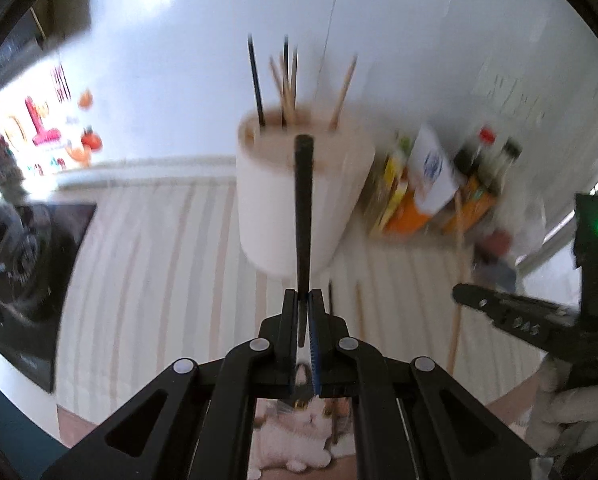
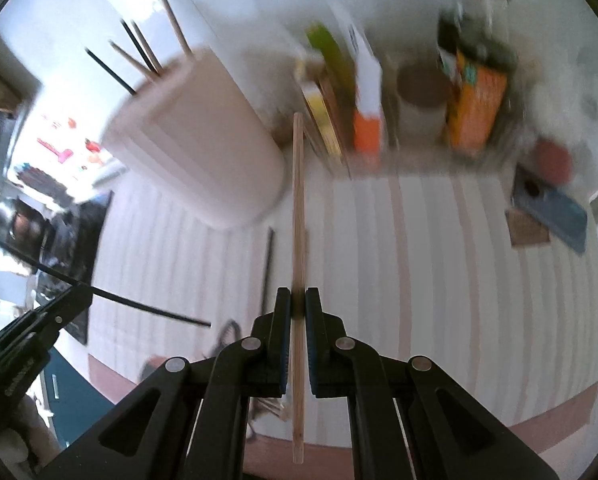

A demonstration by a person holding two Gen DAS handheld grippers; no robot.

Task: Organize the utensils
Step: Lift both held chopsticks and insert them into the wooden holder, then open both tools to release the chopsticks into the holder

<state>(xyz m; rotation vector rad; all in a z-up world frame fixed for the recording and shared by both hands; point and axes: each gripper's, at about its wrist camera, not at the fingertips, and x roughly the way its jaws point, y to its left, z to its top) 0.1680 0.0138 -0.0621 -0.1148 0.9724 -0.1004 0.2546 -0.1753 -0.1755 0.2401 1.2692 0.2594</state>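
Note:
My left gripper (image 1: pixel 303 300) is shut on a black chopstick (image 1: pixel 303 208) that points up toward the white utensil holder (image 1: pixel 299 200), its tip level with the rim. The holder carries several black and wooden chopsticks (image 1: pixel 287 84). My right gripper (image 2: pixel 297 300) is shut on a wooden chopstick (image 2: pixel 297 216) held above the striped cloth (image 2: pixel 439 264), to the right of the holder (image 2: pixel 195 140). A black chopstick (image 2: pixel 267 268) lies on the cloth beside it. The left gripper with its black chopstick (image 2: pixel 147 307) shows at the left of the right wrist view.
Boxes and sauce bottles (image 1: pixel 439 184) stand against the wall right of the holder. A stove with a pot (image 1: pixel 19 264) is at the left. A wooden chopstick (image 1: pixel 457 280) and a black one (image 1: pixel 331 300) show over the cloth. A blue object (image 2: pixel 555 212) lies at the right.

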